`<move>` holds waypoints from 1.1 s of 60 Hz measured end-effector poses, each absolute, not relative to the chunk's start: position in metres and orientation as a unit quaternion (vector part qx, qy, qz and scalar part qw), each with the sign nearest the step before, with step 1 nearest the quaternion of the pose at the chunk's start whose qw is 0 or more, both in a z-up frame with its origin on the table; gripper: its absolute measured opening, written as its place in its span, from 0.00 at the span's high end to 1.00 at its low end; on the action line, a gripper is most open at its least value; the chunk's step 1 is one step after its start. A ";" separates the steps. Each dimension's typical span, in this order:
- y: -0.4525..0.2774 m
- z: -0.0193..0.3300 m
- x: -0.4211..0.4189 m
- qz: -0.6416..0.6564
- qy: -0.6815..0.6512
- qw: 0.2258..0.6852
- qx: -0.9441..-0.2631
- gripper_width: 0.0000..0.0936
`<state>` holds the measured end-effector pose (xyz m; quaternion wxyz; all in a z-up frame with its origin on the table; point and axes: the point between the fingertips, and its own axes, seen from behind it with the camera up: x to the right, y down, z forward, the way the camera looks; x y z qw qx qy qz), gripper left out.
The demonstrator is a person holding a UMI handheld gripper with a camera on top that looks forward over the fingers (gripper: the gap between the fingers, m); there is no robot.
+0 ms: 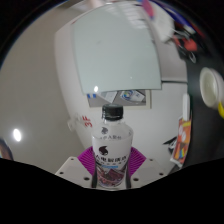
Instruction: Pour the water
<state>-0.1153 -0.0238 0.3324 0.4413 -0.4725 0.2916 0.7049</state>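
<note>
As we looked forward along the claw (110, 176) from the bottom of the frame, we saw its two fingers closed in on a small bottle (109, 150), the magenta pads (84, 165) pressing against it from the left and the right. The bottle sat at lower centre of the frame, between the fingers, standing roughly upright. Its body was white with a dark patterned label and pink markings low down, and a dark cap (113, 112) topped its neck. We could not tell whether any liquid was inside it.

Just beyond the bottle's cap, at the centre of the frame, we saw a pale grey box-like object (122, 97) with a darker face. Above it, filling the upper middle of the frame, rose a large translucent white container (115, 48) with rounded corners, tilted a little.

The surroundings looked like a pale wall or counter (40, 80); we could not say which. At lower left a bright round spot of light (16, 134) showed. Far off, at upper right, we made out a few small coloured items (182, 40) and, at the right edge, a round pale object with a yellowish rim (212, 88). At lower right stood something orange and dark (183, 140), too small to identify.
</note>
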 end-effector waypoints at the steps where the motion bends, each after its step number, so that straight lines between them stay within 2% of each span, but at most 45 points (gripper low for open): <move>1: -0.018 0.329 -0.112 0.718 0.304 0.426 -0.458 0.61; 11: 0.025 0.260 -0.077 0.770 0.435 0.308 -0.350 0.61; 17: 0.031 0.222 -0.066 0.769 0.481 0.273 -0.320 0.61; 30: 0.048 0.203 -0.057 0.773 0.493 0.249 -0.311 0.61; 38: 0.044 0.221 -0.056 0.771 0.471 0.263 -0.338 0.61; 42: 0.040 0.242 -0.059 0.762 0.431 0.294 -0.384 0.61; 45: 0.034 0.263 -0.059 0.746 0.383 0.335 -0.429 0.61; 51: 0.029 0.309 -0.047 0.670 0.267 0.452 -0.525 0.61; 57: 0.029 0.347 -0.009 0.551 0.162 0.573 -0.585 0.61; 62: 0.039 0.359 0.037 0.408 0.084 0.656 -0.629 0.61; 66: 0.050 0.350 0.077 0.293 0.033 0.692 -0.658 0.61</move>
